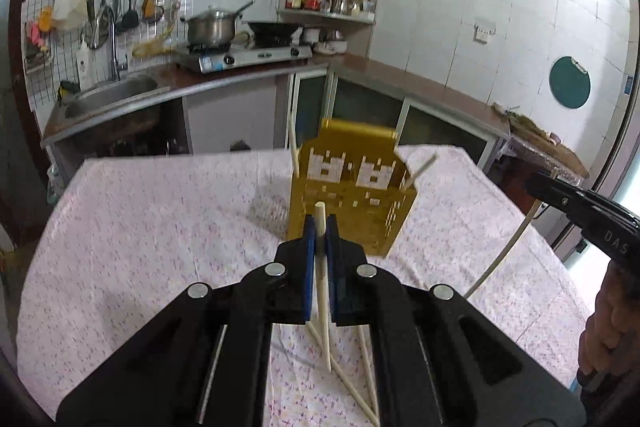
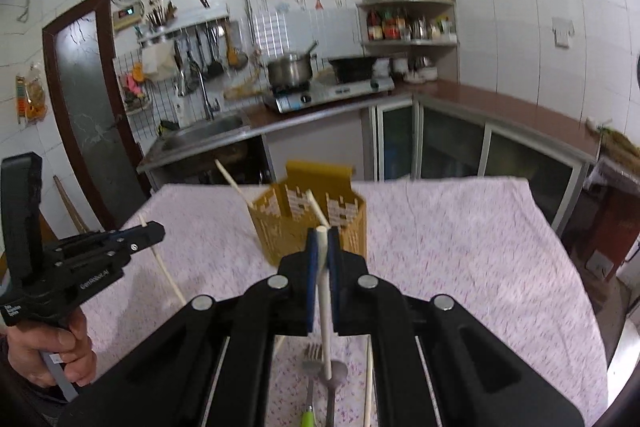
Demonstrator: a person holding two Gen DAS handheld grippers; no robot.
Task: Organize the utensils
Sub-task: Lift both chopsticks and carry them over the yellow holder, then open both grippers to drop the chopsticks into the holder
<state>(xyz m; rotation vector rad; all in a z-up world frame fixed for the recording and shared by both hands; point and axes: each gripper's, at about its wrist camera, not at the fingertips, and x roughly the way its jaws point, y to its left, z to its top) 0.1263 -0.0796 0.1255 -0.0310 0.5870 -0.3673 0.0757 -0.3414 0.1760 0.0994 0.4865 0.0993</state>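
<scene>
Step in hand, by judgement: loading chopsticks into the holder [image 1: 352, 187], with one stick per gripper lifted and not yet dropped in.

Left gripper [image 1: 320, 227]: fingers narrow, clamped on a pale chopstick [image 1: 322, 267] held near upright, upper end just above the fingertips, lower end hanging below over the cloth.

Right gripper [image 2: 322, 243]: fingers narrow, clamped on a second chopstick [image 2: 325, 299] in the same manner.

Holder: straight ahead of both fingertips, near, on the tablecloth [image 1: 140, 227]. Yellow, box-shaped, walls pierced with square holes, taller back plate. Two sticks already inside, leaning outward.

Chopsticks: slim, round, smooth, off-white.

Below the right fingers: fork [image 2: 312, 379] with green handle and metal spoon [image 2: 334, 387], touching. More loose sticks [image 1: 356, 379] below the left fingers.

Next move calls for: carry each stick above the holder mouth, lower end first, then release.
</scene>
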